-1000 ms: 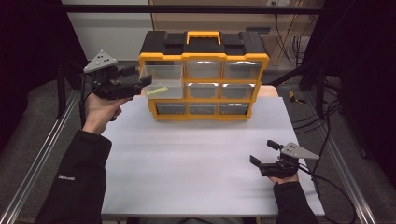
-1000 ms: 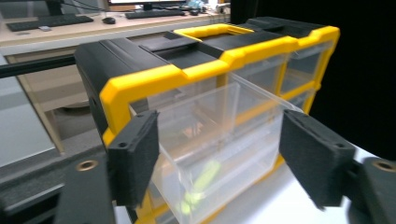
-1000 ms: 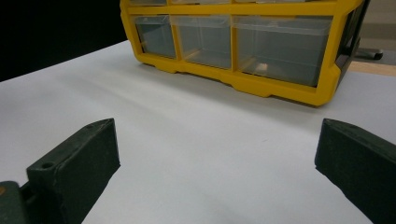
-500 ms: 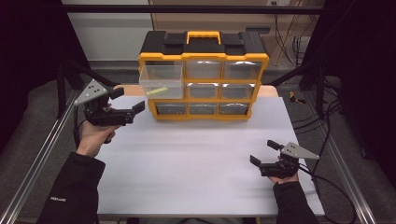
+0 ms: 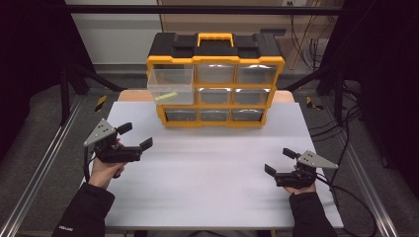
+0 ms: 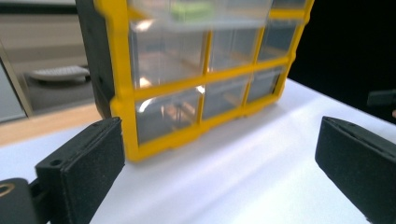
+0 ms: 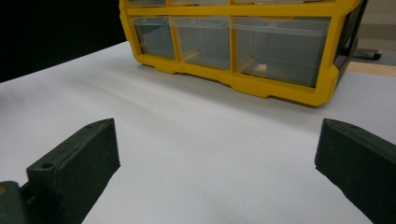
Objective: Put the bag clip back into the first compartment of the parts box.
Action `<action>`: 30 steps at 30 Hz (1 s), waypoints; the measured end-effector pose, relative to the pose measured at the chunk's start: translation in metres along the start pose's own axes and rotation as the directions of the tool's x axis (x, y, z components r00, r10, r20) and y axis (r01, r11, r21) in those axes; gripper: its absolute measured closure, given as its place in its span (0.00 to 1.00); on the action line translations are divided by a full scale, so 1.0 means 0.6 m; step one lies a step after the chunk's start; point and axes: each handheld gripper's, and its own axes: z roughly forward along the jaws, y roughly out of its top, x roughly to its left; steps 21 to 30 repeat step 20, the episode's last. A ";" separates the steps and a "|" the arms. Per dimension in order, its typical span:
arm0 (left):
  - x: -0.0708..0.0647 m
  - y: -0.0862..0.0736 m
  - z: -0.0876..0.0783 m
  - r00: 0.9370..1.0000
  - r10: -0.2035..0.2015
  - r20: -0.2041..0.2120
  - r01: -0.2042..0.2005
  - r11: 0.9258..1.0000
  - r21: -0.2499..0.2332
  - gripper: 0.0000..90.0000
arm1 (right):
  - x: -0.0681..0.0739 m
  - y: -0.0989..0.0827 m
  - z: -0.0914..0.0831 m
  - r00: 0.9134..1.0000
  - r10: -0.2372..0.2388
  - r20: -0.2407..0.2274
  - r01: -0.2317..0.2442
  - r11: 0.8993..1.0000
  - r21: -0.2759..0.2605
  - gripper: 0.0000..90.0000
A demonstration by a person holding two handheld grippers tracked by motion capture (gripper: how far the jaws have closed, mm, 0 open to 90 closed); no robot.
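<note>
We note the yellow organizer (image 5: pixel 215 81) at the far edge of the tabletop (image 5: pixel 212 173), with its top-left drawer (image 5: pixel 171 86) pulled out and a green item (image 5: pixel 166 96) lying inside. Our left gripper (image 5: pixel 134 137) sits low near the left edge, fingers spread wide after just opening, nothing between them. Our right gripper (image 5: pixel 280 162) rests near the right edge, its 2 fingers likewise apart and empty.

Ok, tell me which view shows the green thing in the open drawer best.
The high view: the green thing lies in plain sight in the pulled-out drawer. The left gripper view catches it blurred at the top edge. The right gripper view looks at the lower drawers.
</note>
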 end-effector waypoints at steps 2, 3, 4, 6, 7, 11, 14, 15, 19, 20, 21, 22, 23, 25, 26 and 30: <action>0.004 -0.019 -0.002 1.000 0.002 -0.004 -0.002 1.000 0.015 0.01 | 0.000 0.000 0.000 1.000 0.001 0.001 -0.001 1.000 0.001 0.00; 0.006 -0.028 -0.003 1.000 -0.001 -0.005 0.001 1.000 0.019 0.01 | 0.000 0.000 0.000 1.000 0.000 0.001 0.000 1.000 0.001 0.00; 0.006 -0.028 -0.003 1.000 -0.001 -0.005 0.001 1.000 0.019 0.01 | 0.000 0.000 0.000 1.000 0.000 0.001 0.000 1.000 0.001 0.00; 0.010 -0.045 -0.006 1.000 -0.011 -0.009 0.011 1.000 0.020 0.01 | 0.000 0.000 0.000 1.000 0.000 0.000 0.000 1.000 0.001 0.01; 0.013 -0.057 -0.009 1.000 -0.015 -0.015 0.015 1.000 0.026 0.01 | 0.000 0.000 0.001 1.000 -0.001 0.000 0.001 1.000 0.002 0.00; 0.020 -0.077 -0.014 1.000 -0.013 -0.024 0.014 0.999 0.040 0.01 | 0.000 -0.001 0.001 1.000 -0.002 0.000 0.002 1.000 0.005 0.01; 0.022 -0.087 -0.018 1.000 -0.020 -0.022 0.021 0.999 0.043 0.01 | 0.001 -0.001 0.002 1.000 -0.001 0.000 0.001 1.000 0.010 0.00; 0.022 -0.090 -0.019 1.000 -0.011 -0.026 0.013 0.999 0.053 0.01 | 0.001 -0.001 0.002 1.000 0.000 -0.001 0.000 1.000 0.009 0.00; 0.025 -0.099 -0.019 0.999 0.000 -0.041 0.004 0.996 0.091 0.00 | 0.000 -0.002 0.003 1.000 0.000 -0.002 0.000 1.000 0.013 0.00; 0.027 -0.101 -0.020 0.999 0.000 -0.045 0.005 0.995 0.098 0.00 | 0.000 -0.002 0.003 1.000 0.000 -0.002 0.000 1.000 0.013 0.00; 0.027 -0.101 -0.020 0.999 0.000 -0.045 0.005 0.995 0.098 0.00 | 0.000 -0.002 0.003 1.000 0.000 -0.002 0.000 1.000 0.013 0.00; 0.027 -0.101 -0.020 0.999 0.000 -0.045 0.005 0.995 0.098 0.00 | 0.000 -0.002 0.003 1.000 0.000 -0.002 0.000 1.000 0.013 0.00; 0.027 -0.101 -0.020 0.999 0.000 -0.045 0.005 0.995 0.098 0.00 | 0.000 -0.002 0.003 1.000 0.000 -0.002 0.000 1.000 0.013 0.00; 0.027 -0.101 -0.020 0.999 0.000 -0.045 0.005 0.995 0.098 0.00 | 0.000 -0.002 0.003 1.000 0.000 -0.002 0.000 1.000 0.013 0.00; 0.027 -0.101 -0.020 0.999 0.000 -0.045 0.005 0.995 0.098 0.00 | 0.000 -0.002 0.003 1.000 0.000 -0.002 0.000 1.000 0.013 0.00; 0.027 -0.101 -0.020 0.999 0.000 -0.045 0.005 0.995 0.098 0.00 | 0.000 -0.002 0.003 1.000 0.000 -0.002 0.000 1.000 0.013 0.00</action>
